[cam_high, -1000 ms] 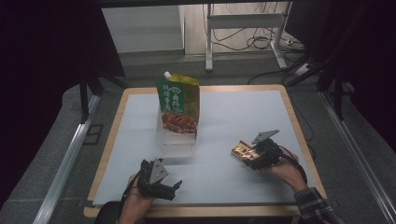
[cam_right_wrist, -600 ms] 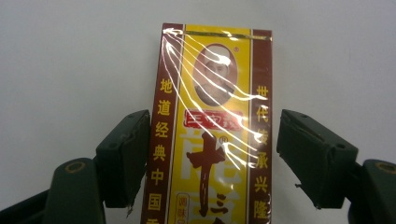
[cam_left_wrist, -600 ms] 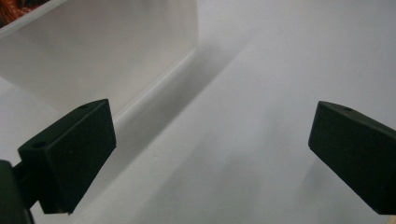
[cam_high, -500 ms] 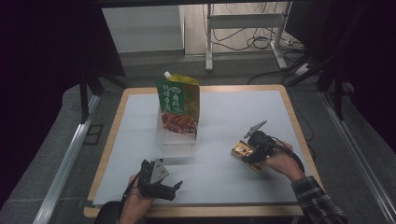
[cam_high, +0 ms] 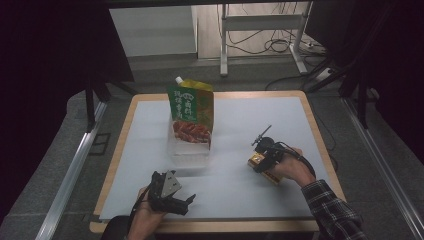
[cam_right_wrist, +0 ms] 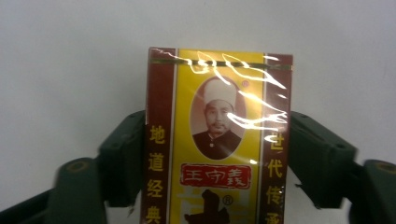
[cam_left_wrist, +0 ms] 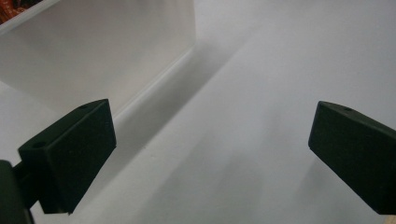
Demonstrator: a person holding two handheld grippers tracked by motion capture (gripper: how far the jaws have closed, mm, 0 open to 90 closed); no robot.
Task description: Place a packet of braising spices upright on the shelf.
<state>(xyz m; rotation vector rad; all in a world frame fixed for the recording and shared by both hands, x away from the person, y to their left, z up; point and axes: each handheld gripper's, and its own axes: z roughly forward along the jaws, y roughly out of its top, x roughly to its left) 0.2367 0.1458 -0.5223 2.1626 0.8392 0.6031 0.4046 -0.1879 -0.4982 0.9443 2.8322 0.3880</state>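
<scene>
A yellow and dark-red box (cam_right_wrist: 217, 140) wrapped in shiny film, with a portrait on its face, lies between the pads of my right gripper (cam_right_wrist: 217, 158). The jaws have just been closing and both pads (cam_right_wrist: 126, 154) now press on its long sides. In the high view the box (cam_high: 256, 161) is at the right of the white table sheet, in the right gripper (cam_high: 261, 162). My left gripper (cam_high: 189, 201) rests near the front edge, open, with nothing between its pads (cam_left_wrist: 74, 149). Ahead of the left gripper (cam_left_wrist: 210, 154) lies bare sheet.
A green pouch with a white spout (cam_high: 192, 106) stands in a clear box (cam_high: 186, 152) at mid-table; its clear wall (cam_left_wrist: 102, 51) rises just beyond the left gripper. The wooden table edge (cam_high: 320, 145) frames the white sheet. Stands and cables lie on the floor behind.
My right hand has moved left with the box and rolled, so the grey plate on top now shows edge-on. The left hand has stayed in place.
</scene>
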